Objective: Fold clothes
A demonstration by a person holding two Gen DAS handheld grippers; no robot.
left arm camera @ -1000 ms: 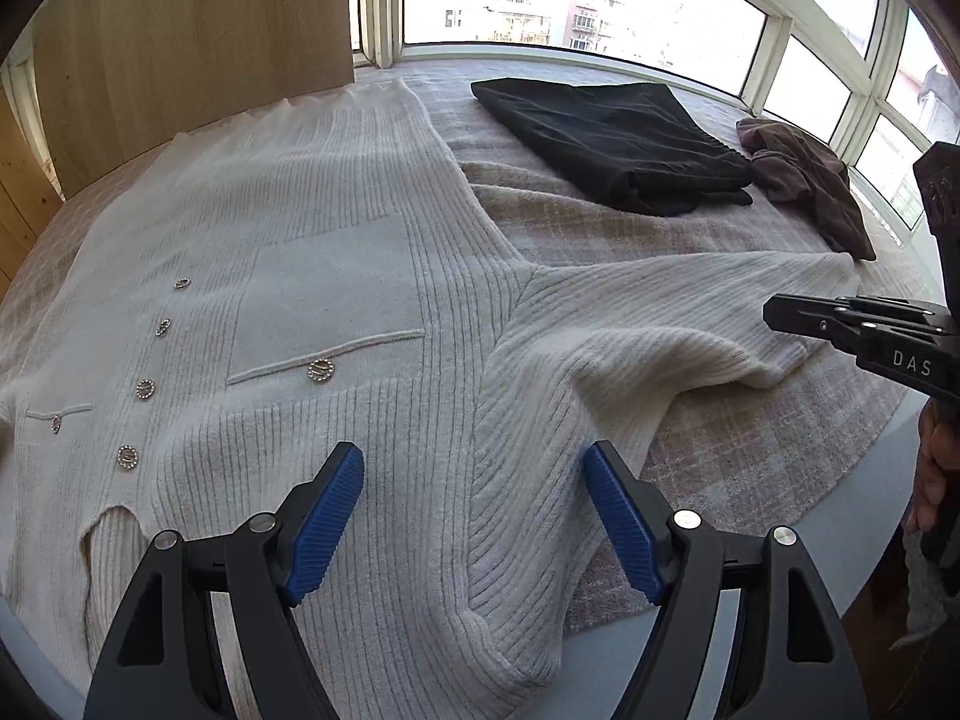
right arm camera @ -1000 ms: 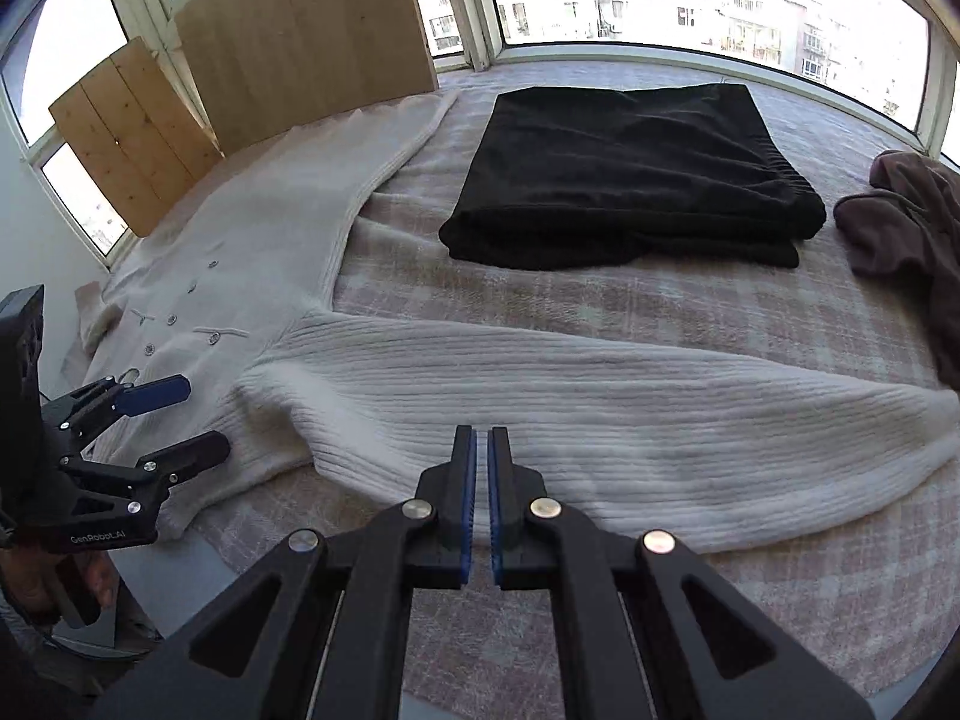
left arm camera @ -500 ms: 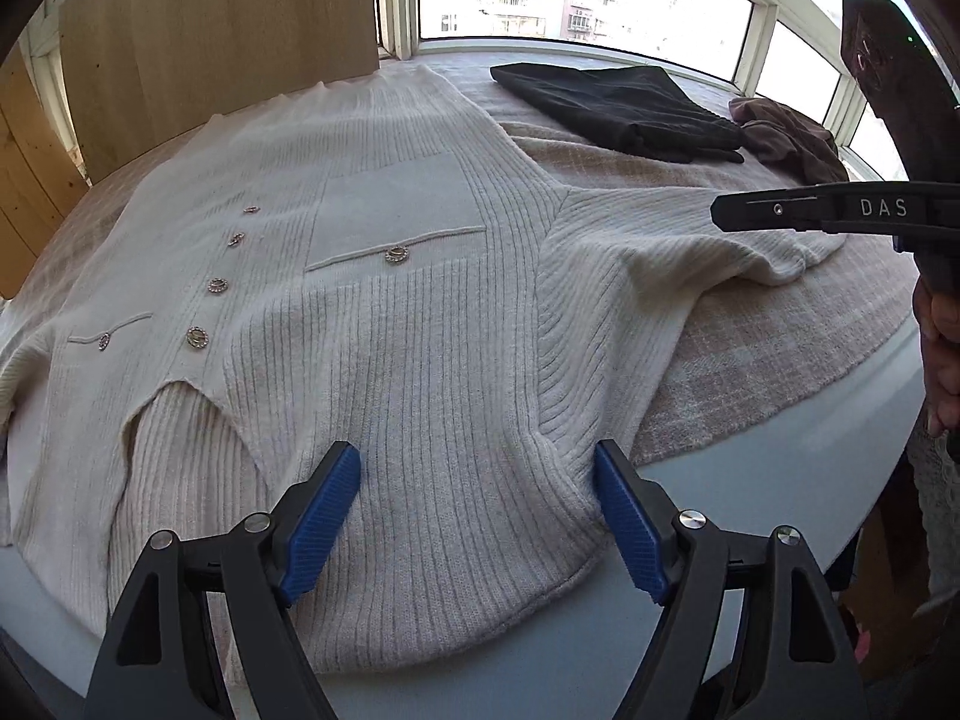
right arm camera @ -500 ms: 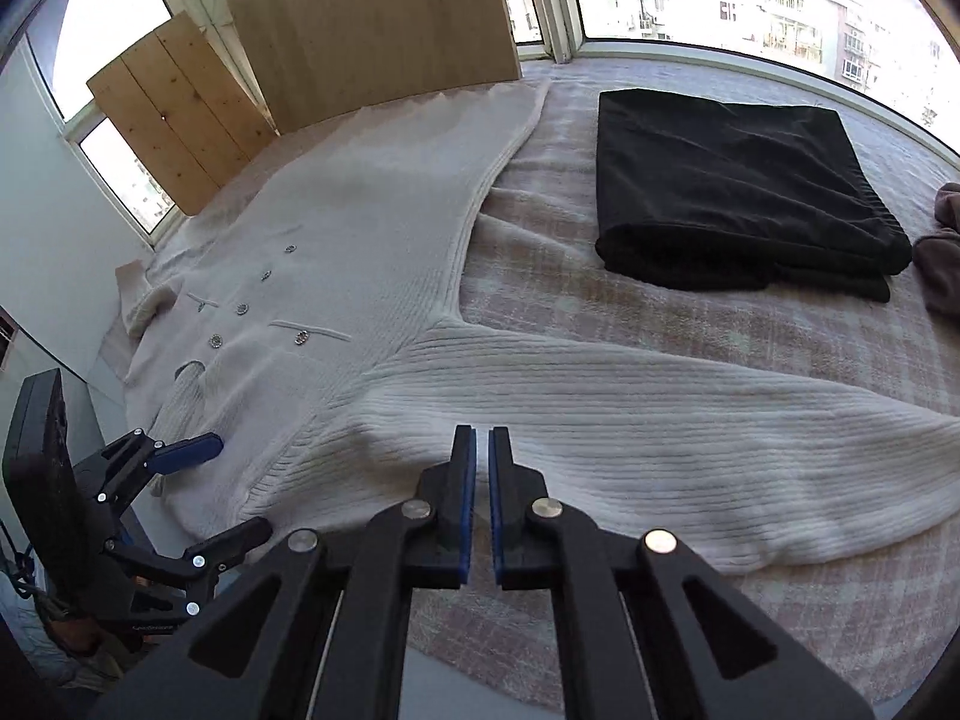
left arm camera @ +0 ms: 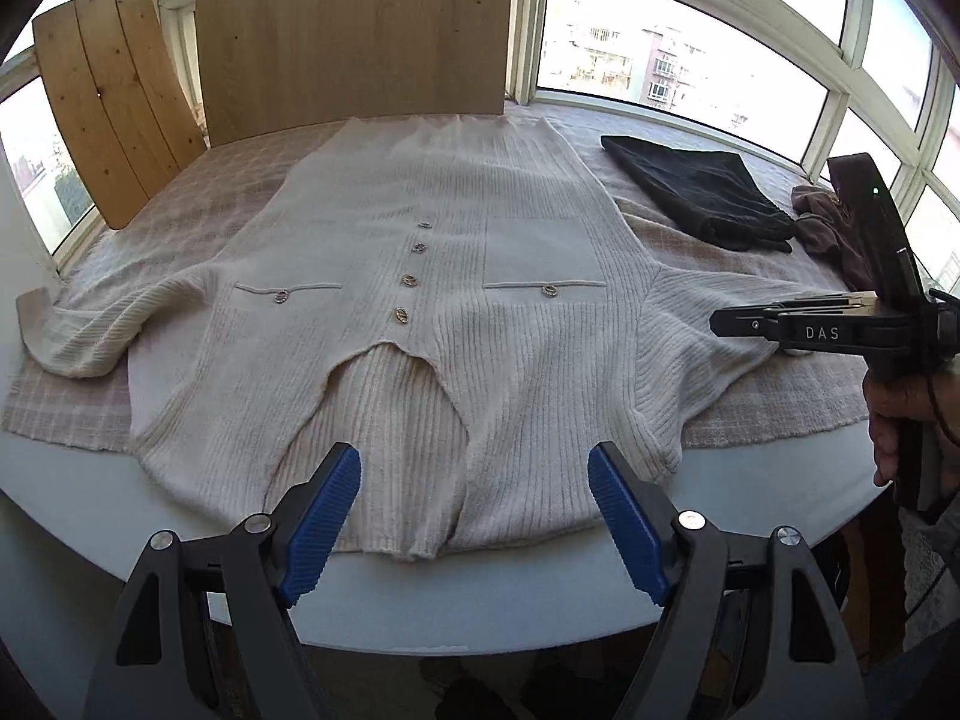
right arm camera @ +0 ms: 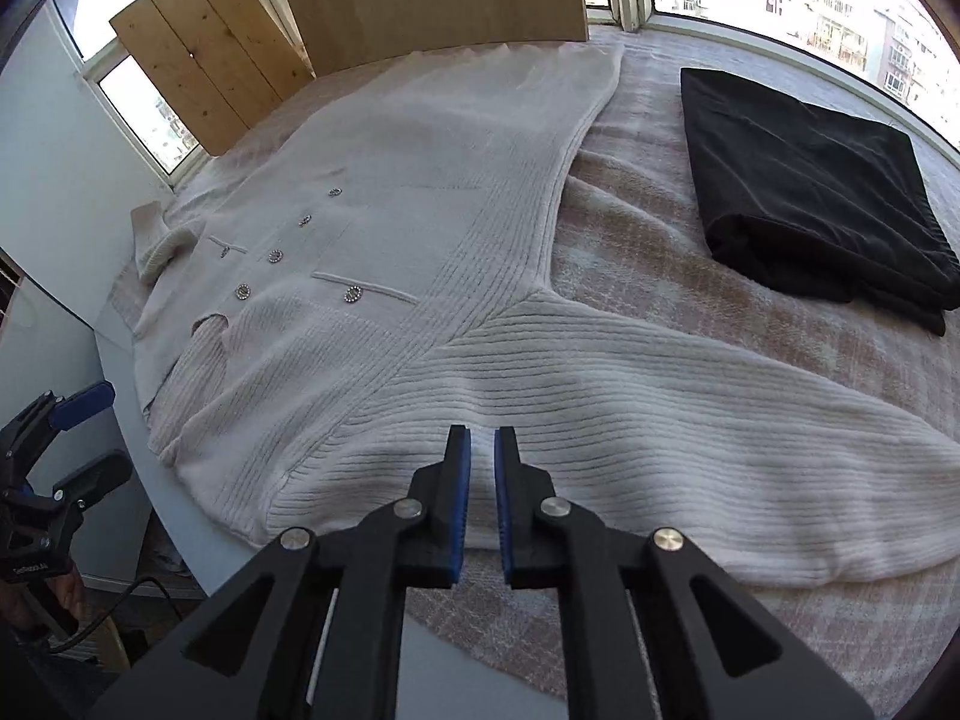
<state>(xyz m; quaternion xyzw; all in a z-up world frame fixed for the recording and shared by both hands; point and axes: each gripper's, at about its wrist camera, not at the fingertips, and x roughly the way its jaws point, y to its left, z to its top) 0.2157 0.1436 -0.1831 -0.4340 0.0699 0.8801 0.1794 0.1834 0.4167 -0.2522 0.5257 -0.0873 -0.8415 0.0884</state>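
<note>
The cardigan [left arm camera: 432, 324] lies flat on the counter [left arm camera: 480, 594], long axis near to far, collar nearest. Left gripper [left arm camera: 474, 516] gapes wide, empty; right gripper [right arm camera: 482, 498] is barely parted, empty, above the right sleeve [right arm camera: 690, 450].

A cream knit cardigan [left arm camera: 456, 324] lies spread flat across the middle of the frame on a checked cloth [left arm camera: 774, 414], its sleeves reaching toward the left and right edges. The left gripper [left arm camera: 474, 516] hovers at the bottom centre, jaws wide apart, holding nothing. At right, the right gripper [left arm camera: 720, 323] appears side-on above the sleeve; folded black clothing [left arm camera: 696, 192] sits upper right.
</note>
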